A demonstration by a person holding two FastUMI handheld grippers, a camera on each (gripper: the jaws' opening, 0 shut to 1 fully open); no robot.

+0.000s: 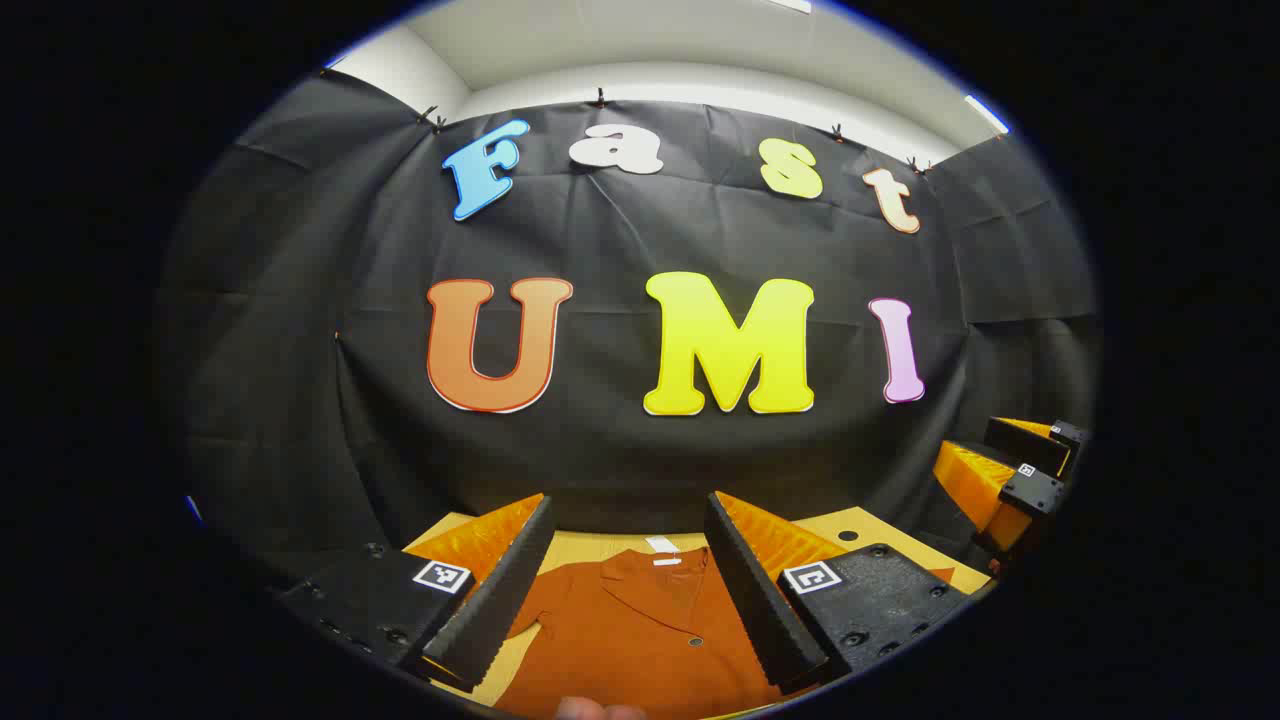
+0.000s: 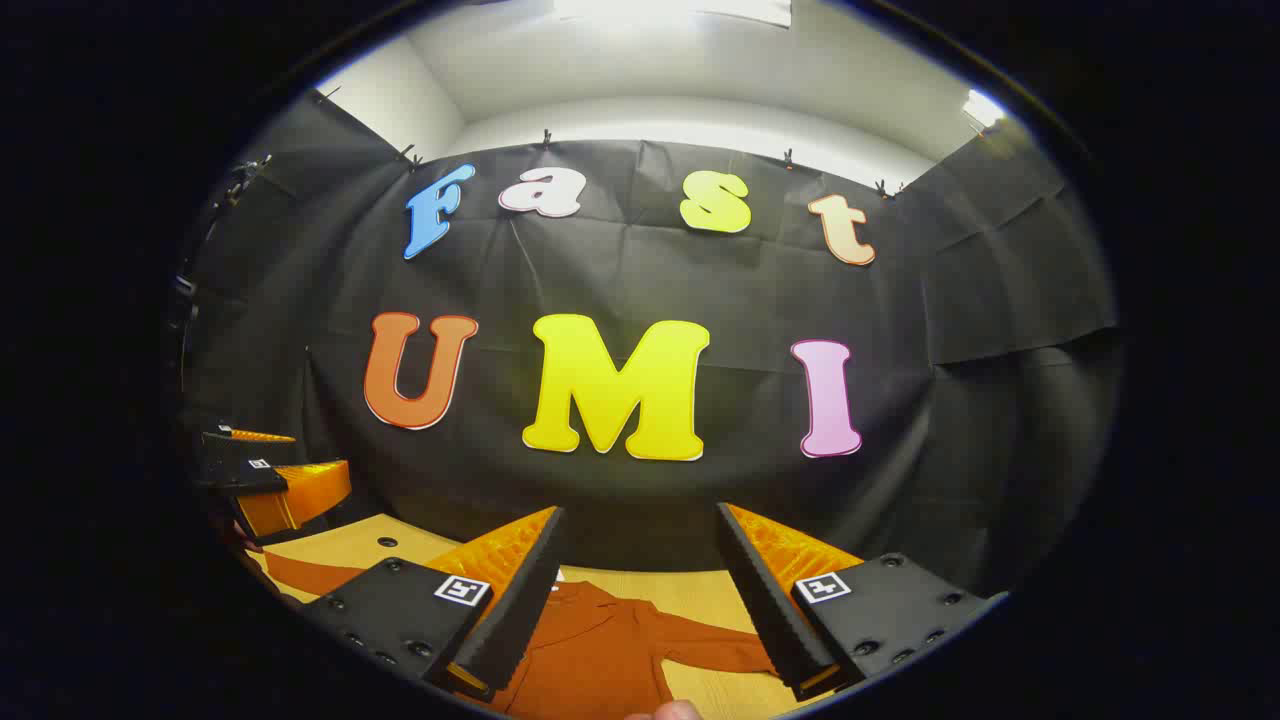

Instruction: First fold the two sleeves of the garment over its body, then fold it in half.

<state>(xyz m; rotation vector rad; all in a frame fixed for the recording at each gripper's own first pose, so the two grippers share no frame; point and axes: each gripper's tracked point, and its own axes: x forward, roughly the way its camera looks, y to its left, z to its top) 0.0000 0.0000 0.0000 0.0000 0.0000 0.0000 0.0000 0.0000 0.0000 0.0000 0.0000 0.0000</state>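
The garment (image 1: 640, 630), one rust-orange buttoned piece with a collar, lies flat on the wooden surface (image 1: 600, 545), its collar towards the far edge by the black cloth wall (image 1: 620, 460). In the left gripper view we see the left gripper (image 1: 628, 580) above it, fingers spread wide and holding nothing, collar and a button framed between them. The right gripper (image 2: 640, 600) in its own view also has wide, empty fingers; below them one sleeve (image 2: 720, 645) stretches out across bare wood, and another sleeve (image 2: 300, 575) reaches towards the surface's left side. We count two sleeves, both unfolded. Bare wood lies between collar and far edge. Each gripper appears off to the side in the other's view, well apart.
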